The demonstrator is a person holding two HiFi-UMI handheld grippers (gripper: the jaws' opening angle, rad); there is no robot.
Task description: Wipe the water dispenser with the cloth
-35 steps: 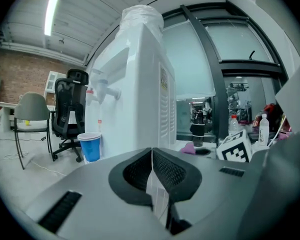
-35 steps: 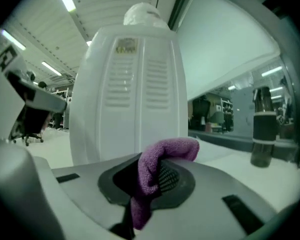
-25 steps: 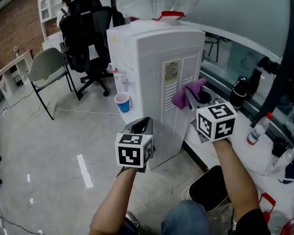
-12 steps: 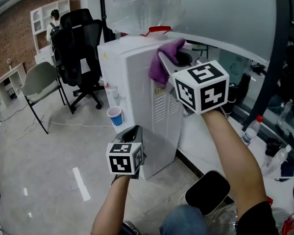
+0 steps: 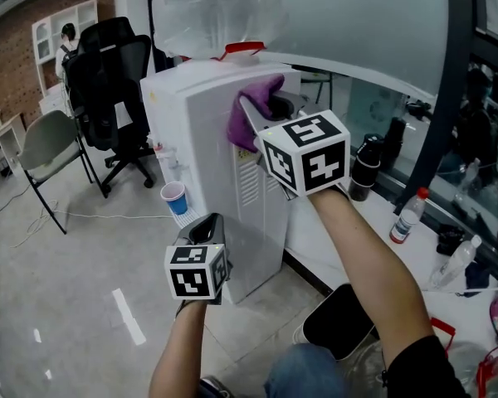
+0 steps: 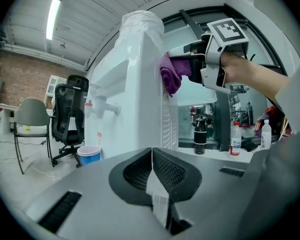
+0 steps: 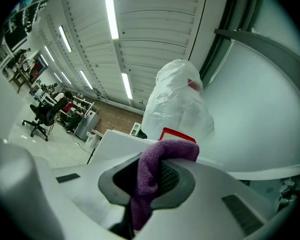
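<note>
The white water dispenser (image 5: 195,148) stands ahead, with a plastic-wrapped bottle (image 5: 212,11) on top. My right gripper (image 5: 261,108) is shut on the purple cloth (image 5: 251,110), which is held against the upper side edge of the dispenser near its top. The left gripper view shows the cloth (image 6: 171,76) hanging from the right gripper (image 6: 190,64) against the dispenser (image 6: 135,99). In the right gripper view the cloth (image 7: 150,179) is bunched between the jaws, with the bottle (image 7: 177,104) beyond. My left gripper (image 5: 206,232) is shut and holds nothing, low in front of the dispenser.
A blue paper cup (image 5: 173,197) sits under the taps. A black office chair (image 5: 108,81) and a grey chair (image 5: 41,143) stand to the left. To the right, a counter (image 5: 332,239) carries a black flask (image 5: 365,166) and a water bottle (image 5: 408,215). A black bin (image 5: 340,322) sits below.
My right gripper has carried the cloth up from the middle of the dispenser's side panel to its top edge. The left gripper has stayed low and shut.
</note>
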